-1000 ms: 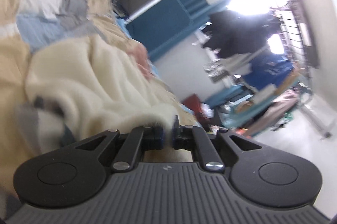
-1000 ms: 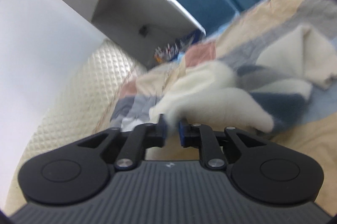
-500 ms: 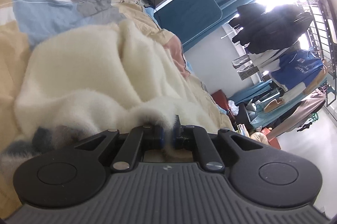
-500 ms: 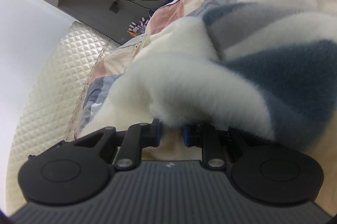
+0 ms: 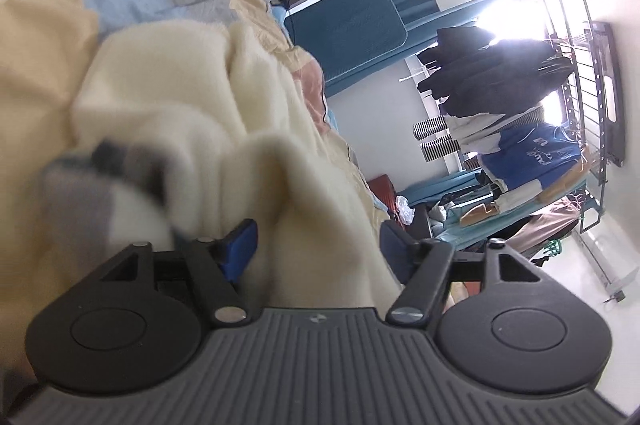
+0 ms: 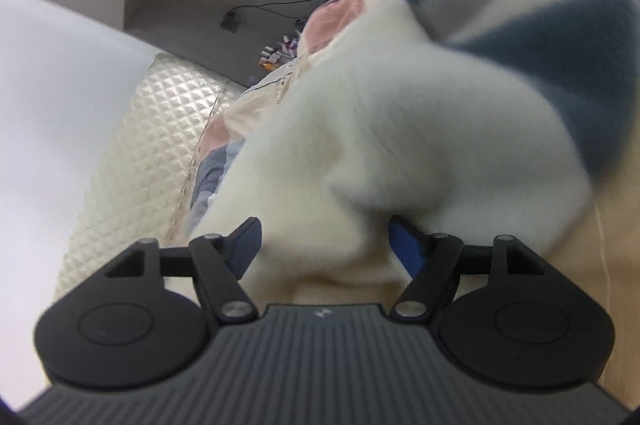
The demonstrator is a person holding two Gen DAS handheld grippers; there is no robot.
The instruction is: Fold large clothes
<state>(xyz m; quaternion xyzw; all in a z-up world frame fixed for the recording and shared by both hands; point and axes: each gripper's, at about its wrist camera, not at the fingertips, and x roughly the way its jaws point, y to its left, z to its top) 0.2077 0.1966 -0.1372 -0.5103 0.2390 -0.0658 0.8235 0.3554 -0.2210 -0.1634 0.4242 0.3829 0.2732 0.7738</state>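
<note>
With both the left gripper (image 5: 316,245) and right gripper (image 6: 324,245) opening, pads clear of the fleece (image 6: 400,129) lying bunched on the bed (image 5: 36,65), regrip this soft, bulky, light cloth at its edge.

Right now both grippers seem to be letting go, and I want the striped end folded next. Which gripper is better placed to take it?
Probably the right gripper: the fleece garment's blue-grey stripes bulk just ahead of its opening jaws. From the left gripper, also opening, only a small blurred striped patch shows, off to one side.

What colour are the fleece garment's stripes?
Dark blue and grey stripes on the cream fleece garment, clearest in right wrist view.
</note>
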